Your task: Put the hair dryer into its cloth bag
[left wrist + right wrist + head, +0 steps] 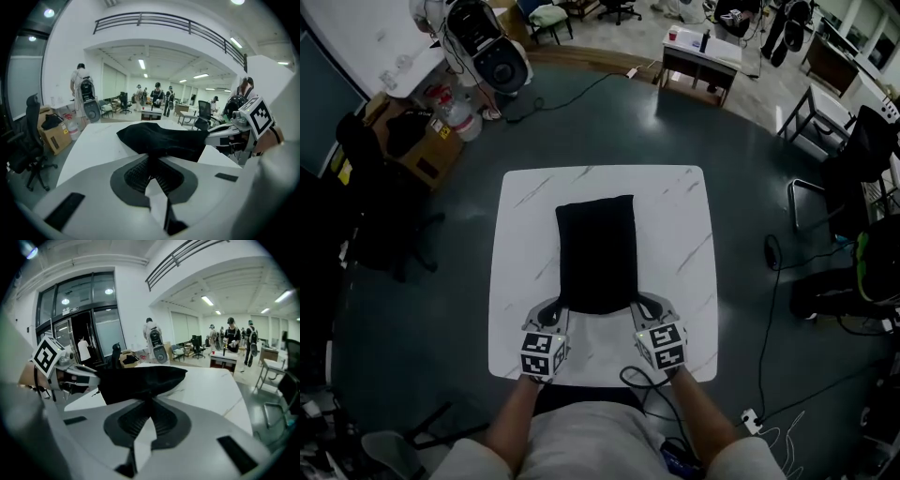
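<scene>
Open lab hall: desks (701, 49), office chairs (32, 112)

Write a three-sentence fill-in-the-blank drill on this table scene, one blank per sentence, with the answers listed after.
1. The black cloth bag rests on the white marble-patterned square table, held by ____ grippers.
2. The left gripper has its jaws ____ on the bag's near left corner.
3. The right gripper pinches the bag's near ____ corner.

Missing words: two; shut; right
</scene>
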